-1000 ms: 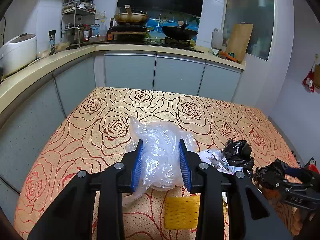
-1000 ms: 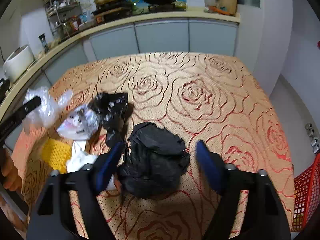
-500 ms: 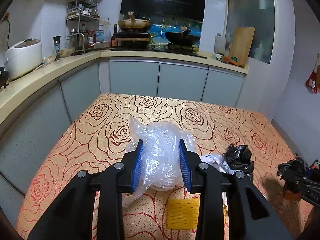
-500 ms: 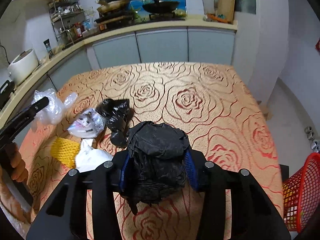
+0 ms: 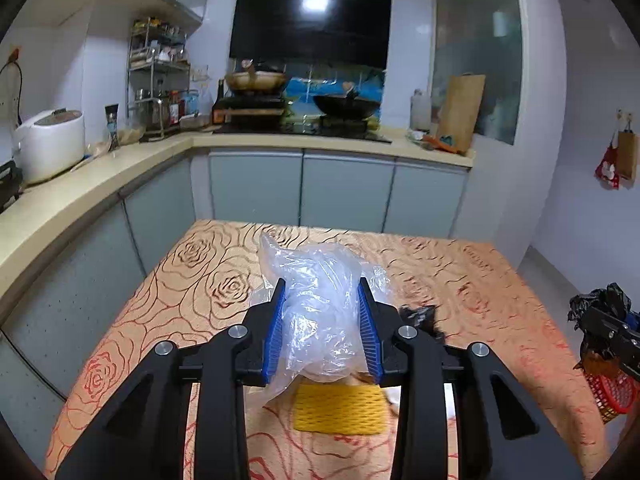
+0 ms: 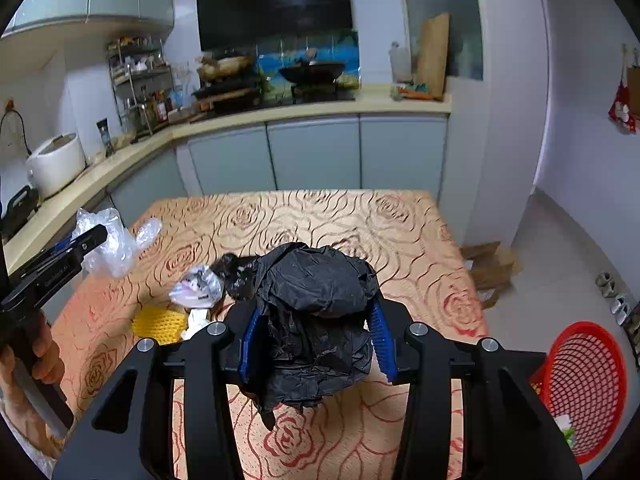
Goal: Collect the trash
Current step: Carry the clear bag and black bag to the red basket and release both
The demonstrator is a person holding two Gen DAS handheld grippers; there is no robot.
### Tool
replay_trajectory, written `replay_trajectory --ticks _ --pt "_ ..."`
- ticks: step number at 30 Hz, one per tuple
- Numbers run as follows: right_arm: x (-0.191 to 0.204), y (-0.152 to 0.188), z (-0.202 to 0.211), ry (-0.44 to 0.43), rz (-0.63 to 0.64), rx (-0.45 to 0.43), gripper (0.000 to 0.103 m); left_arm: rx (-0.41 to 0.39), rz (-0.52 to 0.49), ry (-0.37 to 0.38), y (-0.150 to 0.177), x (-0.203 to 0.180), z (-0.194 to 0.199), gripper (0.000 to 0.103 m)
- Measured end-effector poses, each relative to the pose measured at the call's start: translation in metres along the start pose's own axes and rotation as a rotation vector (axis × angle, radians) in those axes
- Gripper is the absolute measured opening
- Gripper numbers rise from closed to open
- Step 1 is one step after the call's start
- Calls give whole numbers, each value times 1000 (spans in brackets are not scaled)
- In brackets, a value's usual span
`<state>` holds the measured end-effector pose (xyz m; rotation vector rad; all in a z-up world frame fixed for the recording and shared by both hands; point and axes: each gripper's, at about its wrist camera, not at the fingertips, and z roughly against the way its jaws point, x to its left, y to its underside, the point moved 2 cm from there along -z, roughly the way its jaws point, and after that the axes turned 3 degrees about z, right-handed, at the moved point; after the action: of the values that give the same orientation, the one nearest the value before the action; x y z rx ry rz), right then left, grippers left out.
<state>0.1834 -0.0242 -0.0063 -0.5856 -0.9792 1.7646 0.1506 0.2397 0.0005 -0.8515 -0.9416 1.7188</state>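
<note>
Black bag (image 6: 316, 316) squeezed in right claw (image 6: 314, 344), clear bag (image 5: 320, 312) in left claw (image 5: 322, 332); red basket (image 6: 588, 392) waits at four o'clock.

text: none legible | faint lettering seen on left tongs (image 6: 86, 242) arm, beside clear bag (image 6: 108, 246) | too blurred to be read

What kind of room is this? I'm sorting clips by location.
A home kitchen, most likely: a range hood over a wok on the stove, a rice cooker on the counter, and a table with a rose-patterned cloth.
</note>
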Motion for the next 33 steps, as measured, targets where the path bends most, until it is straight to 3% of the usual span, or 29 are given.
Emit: replay_trajectory --ticks 15,33 --pt "-56 0 62 66 -89 -86 44 -51 -106 155 -5 -88 40 32" --pt "-163 32 127 248 -236 -137 44 1 -240 391 28 -225 57 32"
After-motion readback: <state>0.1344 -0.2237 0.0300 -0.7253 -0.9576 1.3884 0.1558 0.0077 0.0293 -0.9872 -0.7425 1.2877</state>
